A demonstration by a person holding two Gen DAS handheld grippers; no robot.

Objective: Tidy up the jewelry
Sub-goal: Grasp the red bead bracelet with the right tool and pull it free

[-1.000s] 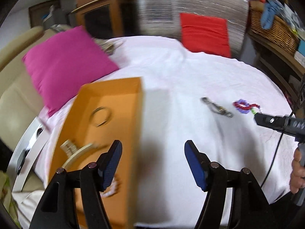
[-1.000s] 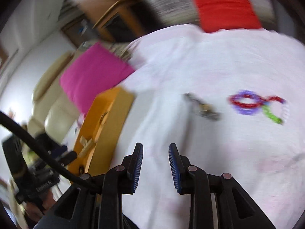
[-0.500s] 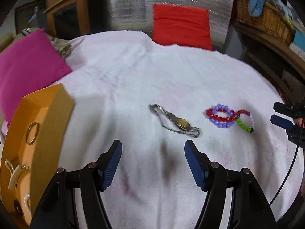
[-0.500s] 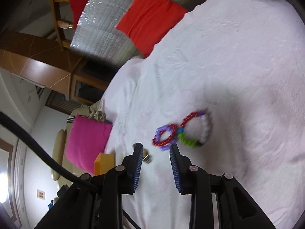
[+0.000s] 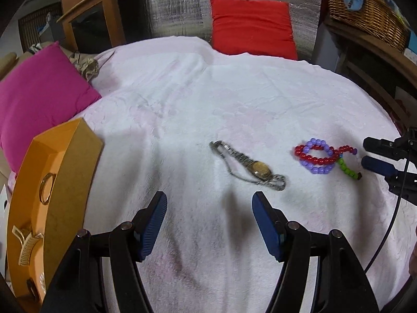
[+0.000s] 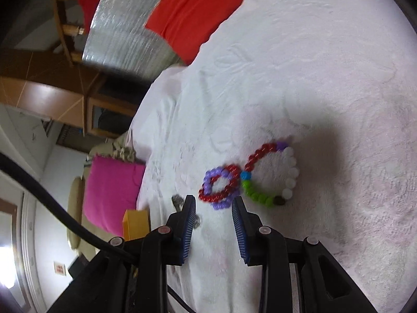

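A metal wristwatch (image 5: pixel 250 167) lies on the white cloth (image 5: pixel 182 104), just beyond my left gripper (image 5: pixel 209 200), which is open and holds nothing. To its right lie red and purple bead bracelets (image 5: pixel 316 156), looped together, with a multicoloured one (image 6: pixel 271 174) touching them. My right gripper (image 6: pixel 213 203), rolled on its side, hovers right before the purple loop (image 6: pixel 221 187) with a narrow gap and nothing pinched. It also shows at the right edge of the left wrist view as the right gripper (image 5: pixel 365 154). The watch (image 6: pixel 177 199) is mostly hidden behind one finger.
An orange box (image 5: pixel 52 182) stands at the left, holding a gold ring (image 5: pixel 47 187) and a gold hair clip (image 5: pixel 26 242). A pink cushion (image 5: pixel 39 91) lies behind it, a red cushion (image 5: pixel 252 28) at the back, a wicker basket (image 5: pixel 365 18) at the far right.
Both grippers swung right, away from the orange box, and came down toward the watch and bead bracelets. The right gripper rolled onto its side. Neither gripper's gap changed.
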